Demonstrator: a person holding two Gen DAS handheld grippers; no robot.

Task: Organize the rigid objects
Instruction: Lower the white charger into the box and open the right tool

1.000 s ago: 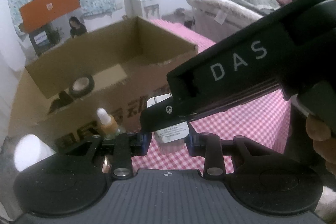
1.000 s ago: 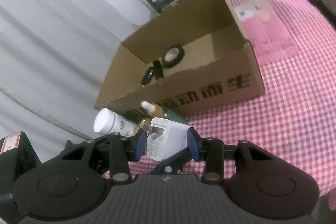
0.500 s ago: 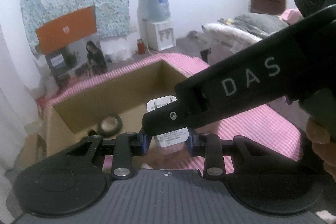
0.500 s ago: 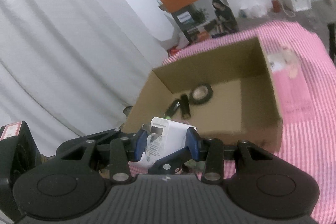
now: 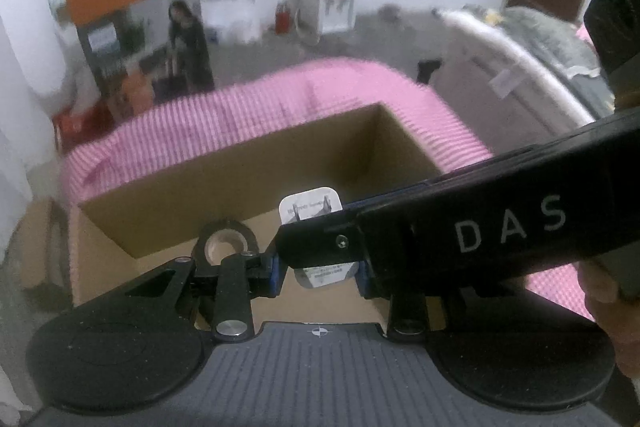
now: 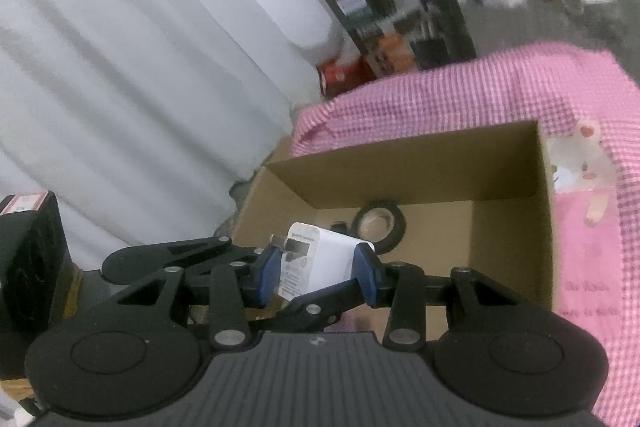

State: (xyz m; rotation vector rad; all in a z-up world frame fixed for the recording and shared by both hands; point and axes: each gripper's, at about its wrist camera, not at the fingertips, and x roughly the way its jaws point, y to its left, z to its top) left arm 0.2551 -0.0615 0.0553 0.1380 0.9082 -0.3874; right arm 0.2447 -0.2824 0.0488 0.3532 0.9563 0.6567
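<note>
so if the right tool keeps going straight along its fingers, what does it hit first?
Probably the cardboard box floor, beside the tape roll. The right tool holds the white charger, which would land first. Depth is unclear.

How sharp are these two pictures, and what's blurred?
Left wrist view: the pink checked tablecloth and far room are smeared; the white charger stays fairly readable. Right wrist view: less smear, the cardboard box edges crisp, background soft. Both bend outward, fisheye.

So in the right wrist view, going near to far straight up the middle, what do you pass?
Right gripper → white charger → tape roll → box far wall → pink tablecloth
</note>
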